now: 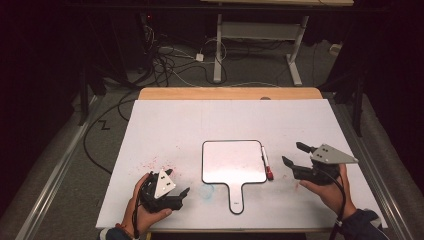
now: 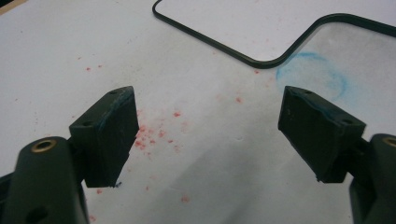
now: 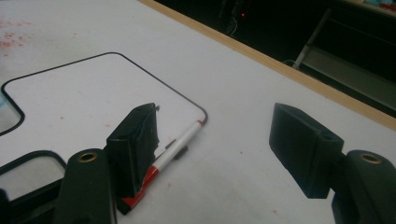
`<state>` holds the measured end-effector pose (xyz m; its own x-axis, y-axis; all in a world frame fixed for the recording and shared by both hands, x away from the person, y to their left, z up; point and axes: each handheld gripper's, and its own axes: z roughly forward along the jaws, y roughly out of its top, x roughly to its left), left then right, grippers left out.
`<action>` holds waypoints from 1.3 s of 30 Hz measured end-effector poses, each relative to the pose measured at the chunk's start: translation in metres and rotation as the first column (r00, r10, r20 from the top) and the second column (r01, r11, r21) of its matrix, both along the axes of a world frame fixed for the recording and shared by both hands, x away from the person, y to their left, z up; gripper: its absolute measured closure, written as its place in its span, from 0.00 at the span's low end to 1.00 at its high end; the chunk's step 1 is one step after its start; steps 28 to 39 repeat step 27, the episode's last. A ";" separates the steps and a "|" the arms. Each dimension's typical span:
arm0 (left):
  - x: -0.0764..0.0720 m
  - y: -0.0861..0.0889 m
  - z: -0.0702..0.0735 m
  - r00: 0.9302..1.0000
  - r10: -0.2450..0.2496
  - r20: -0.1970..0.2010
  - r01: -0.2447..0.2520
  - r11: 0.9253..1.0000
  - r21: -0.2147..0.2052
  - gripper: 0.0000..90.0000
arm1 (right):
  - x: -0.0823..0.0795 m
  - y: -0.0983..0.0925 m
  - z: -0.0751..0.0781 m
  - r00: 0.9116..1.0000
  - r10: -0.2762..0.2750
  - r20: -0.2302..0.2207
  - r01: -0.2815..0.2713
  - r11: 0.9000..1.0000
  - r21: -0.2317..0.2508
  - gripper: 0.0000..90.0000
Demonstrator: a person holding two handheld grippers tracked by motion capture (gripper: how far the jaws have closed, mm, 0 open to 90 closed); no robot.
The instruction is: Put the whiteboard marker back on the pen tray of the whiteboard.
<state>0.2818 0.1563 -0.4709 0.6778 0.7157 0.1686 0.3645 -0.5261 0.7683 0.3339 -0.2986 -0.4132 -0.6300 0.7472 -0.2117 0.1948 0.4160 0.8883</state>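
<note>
A small white board with a black rim and a handle (image 1: 234, 162) lies flat in the middle of the white table (image 1: 200, 120). A white marker with a red cap (image 1: 266, 162) lies on the table along its right edge, cap toward the person. My right gripper (image 1: 291, 152) hovers just right of the marker, open, nothing between its jaws. In the right gripper view (image 3: 212, 116) the marker (image 3: 180, 142) lies beside the left jaw, next to the board (image 3: 84, 93). My left gripper (image 1: 180, 186) rests open, left of the handle; its own view (image 2: 205, 100) has the board's corner (image 2: 233, 18) ahead.
Red specks (image 1: 157, 164) stain the table near my left gripper, and a faint blue smudge (image 1: 206, 191) sits left of the handle. The wooden far edge (image 1: 230, 93) ends the table. On the floor beyond it are cables and another desk's white legs (image 1: 218, 55).
</note>
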 end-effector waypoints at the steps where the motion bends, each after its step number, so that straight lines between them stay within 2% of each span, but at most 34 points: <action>1: 0.000 0.000 0.001 1.000 0.001 0.005 -0.001 1.000 0.001 0.22 | -0.004 -0.004 -0.002 1.000 -0.001 0.004 0.001 1.000 0.009 0.37; 3: -0.001 -0.001 0.002 1.000 0.004 0.014 -0.004 1.000 0.000 0.22 | -0.013 -0.009 -0.006 1.000 -0.006 0.011 0.006 1.000 -0.004 0.35; 8: -0.001 -0.001 0.001 1.000 0.000 0.016 0.000 1.000 0.004 0.22 | -0.031 -0.016 -0.022 1.000 -0.009 -0.008 0.009 1.000 -0.012 0.35; 10: -0.002 -0.001 0.001 1.000 -0.003 0.017 0.003 1.000 0.010 0.22 | -0.036 -0.017 -0.026 1.000 -0.003 -0.029 0.002 1.000 -0.029 0.35; 13: -0.001 0.000 0.001 1.000 0.000 0.017 0.000 1.000 0.005 0.22 | -0.041 -0.018 -0.030 1.000 -0.006 -0.030 0.006 1.000 -0.024 0.34; 24: 0.002 -0.004 0.000 1.000 0.005 0.021 -0.006 1.000 0.025 0.22 | -0.046 -0.018 -0.030 1.000 0.010 -0.010 -0.010 1.000 -0.002 0.32; 39: 0.004 -0.004 0.000 1.000 0.015 0.025 -0.016 1.000 0.025 0.22 | -0.045 -0.018 -0.030 1.000 0.017 -0.008 -0.017 1.000 -0.004 0.32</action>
